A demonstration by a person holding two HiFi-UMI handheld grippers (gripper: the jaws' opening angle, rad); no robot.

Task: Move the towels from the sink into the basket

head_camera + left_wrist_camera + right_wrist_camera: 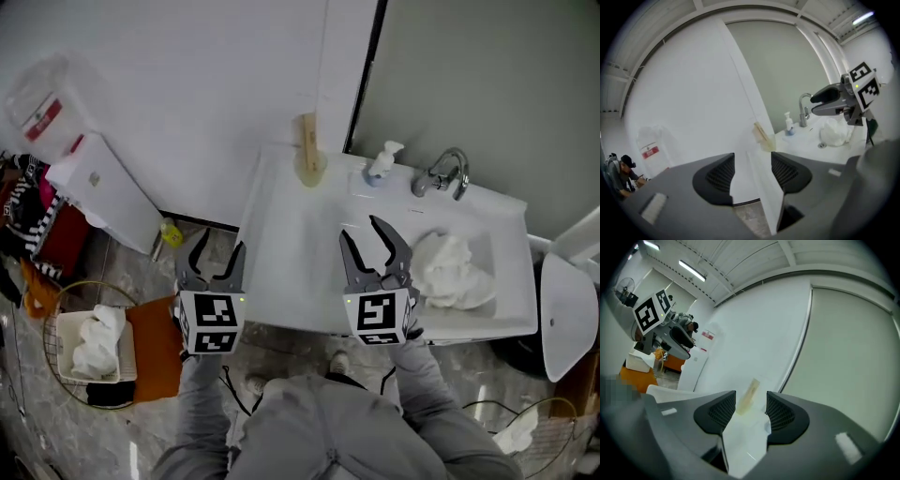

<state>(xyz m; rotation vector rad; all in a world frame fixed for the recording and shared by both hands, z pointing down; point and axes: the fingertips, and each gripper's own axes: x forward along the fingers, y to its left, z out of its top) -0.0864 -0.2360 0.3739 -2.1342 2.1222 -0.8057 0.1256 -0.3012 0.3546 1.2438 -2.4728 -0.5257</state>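
1. The crumpled white towels (452, 270) were sitting in the sink basin (497, 246), at the right end of the white counter (291, 262).
2. The right gripper (361, 231) hung over the counter's front edge, just left of the basin. Its jaws were partly open with nothing between them, and they weren't touching the towels.
3. The left gripper (220, 242) was off the counter's left edge, out over the floor. Its jaws were also partly open and empty.
4. The round wire basket (62, 323) sat on the floor well to the left of the counter, with one white towel (98, 339) inside it.
5. Along the counter's back edge were a chrome faucet (442, 173), a white pump bottle (382, 161) and a yellowish brush-looking thing (309, 152). Couldn't tell exactly what that last one was.
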